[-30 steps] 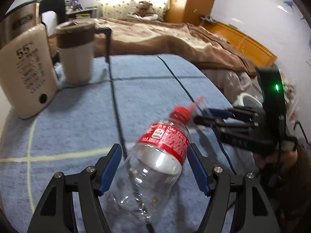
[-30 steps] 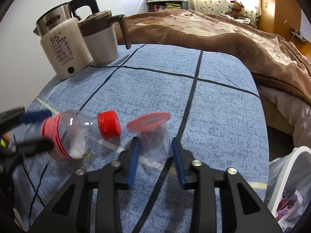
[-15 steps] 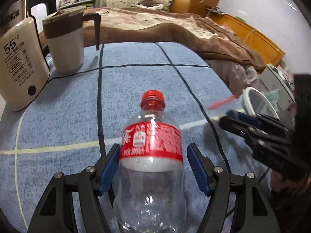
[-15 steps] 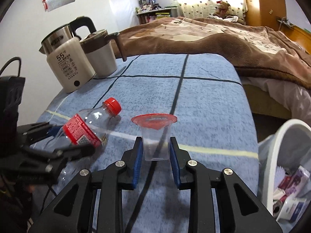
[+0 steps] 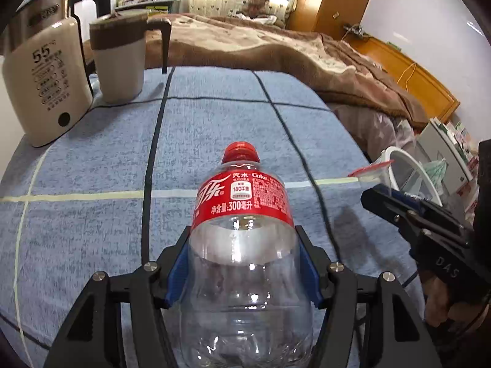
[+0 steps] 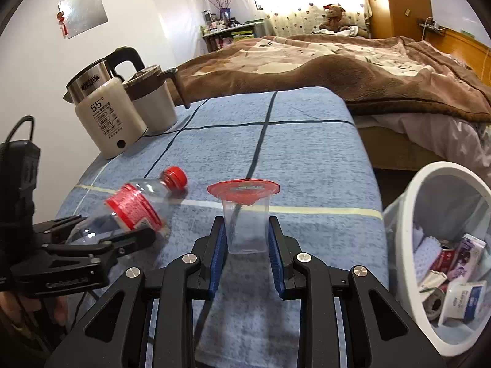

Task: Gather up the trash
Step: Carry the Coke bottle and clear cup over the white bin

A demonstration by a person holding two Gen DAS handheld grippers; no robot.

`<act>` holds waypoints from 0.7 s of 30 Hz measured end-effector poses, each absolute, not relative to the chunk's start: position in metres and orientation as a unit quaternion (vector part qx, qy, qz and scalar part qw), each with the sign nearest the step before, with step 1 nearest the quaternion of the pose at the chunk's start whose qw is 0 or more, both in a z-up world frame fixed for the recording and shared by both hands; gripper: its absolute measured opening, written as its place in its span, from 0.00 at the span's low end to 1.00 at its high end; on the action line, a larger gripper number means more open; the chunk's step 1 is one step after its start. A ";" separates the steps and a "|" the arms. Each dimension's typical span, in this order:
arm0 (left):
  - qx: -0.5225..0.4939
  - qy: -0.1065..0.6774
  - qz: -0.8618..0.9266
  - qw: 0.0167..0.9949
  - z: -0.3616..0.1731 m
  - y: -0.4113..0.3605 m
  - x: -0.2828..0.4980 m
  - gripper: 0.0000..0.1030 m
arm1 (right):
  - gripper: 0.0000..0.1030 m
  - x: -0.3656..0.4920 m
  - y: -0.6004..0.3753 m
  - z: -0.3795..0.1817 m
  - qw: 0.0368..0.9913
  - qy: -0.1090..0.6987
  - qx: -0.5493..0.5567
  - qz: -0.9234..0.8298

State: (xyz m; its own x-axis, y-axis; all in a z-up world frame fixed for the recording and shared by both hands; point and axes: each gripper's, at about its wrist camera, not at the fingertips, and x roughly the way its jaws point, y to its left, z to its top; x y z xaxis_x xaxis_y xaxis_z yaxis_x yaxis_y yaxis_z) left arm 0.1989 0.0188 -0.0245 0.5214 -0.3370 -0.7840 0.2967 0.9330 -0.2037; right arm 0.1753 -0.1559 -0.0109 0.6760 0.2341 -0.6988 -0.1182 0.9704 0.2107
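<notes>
Left wrist view: left gripper [image 5: 244,268] closing around the empty bottle [image 5: 242,245], pads at its sides; its smooth wall could slip out.

Right wrist view: right gripper [image 6: 247,245] clenched on the lidded cup [image 6: 245,214], left of the bin [image 6: 408,214], which holds cartons and a can.

The bottle [image 5: 242,245] is lying on the table [image 5: 92,214] between the closing jaws of the left gripper [image 5: 244,271], cap pointing away. To its right the cup [image 6: 245,224] is sitting upright in the clamped right gripper [image 6: 245,259]. The kettle [image 6: 104,113] and jug [image 6: 153,104] are standing side by side at the table's far left corner. The bin [image 6: 399,233] is sitting off the right edge, the bed [image 6: 337,67] lying behind.
</notes>
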 end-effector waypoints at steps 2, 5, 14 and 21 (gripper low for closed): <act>-0.020 0.439 -0.177 0.881 -0.017 0.017 0.191 0.62 | 0.27 0.172 -0.160 -0.009 0.914 0.388 0.077 0.093; -0.035 0.426 -0.180 0.886 -0.009 0.017 0.184 0.62 | 0.27 0.168 -0.165 -0.007 0.915 0.384 0.083 0.087; -0.042 0.396 -0.177 0.900 0.004 0.012 0.170 0.62 | 0.27 0.158 -0.175 0.001 0.921 0.370 0.092 0.078; -0.022 0.381 -0.190 0.905 0.014 -0.010 0.168 0.62 | 0.27 0.148 -0.192 0.012 0.929 0.352 0.097 0.056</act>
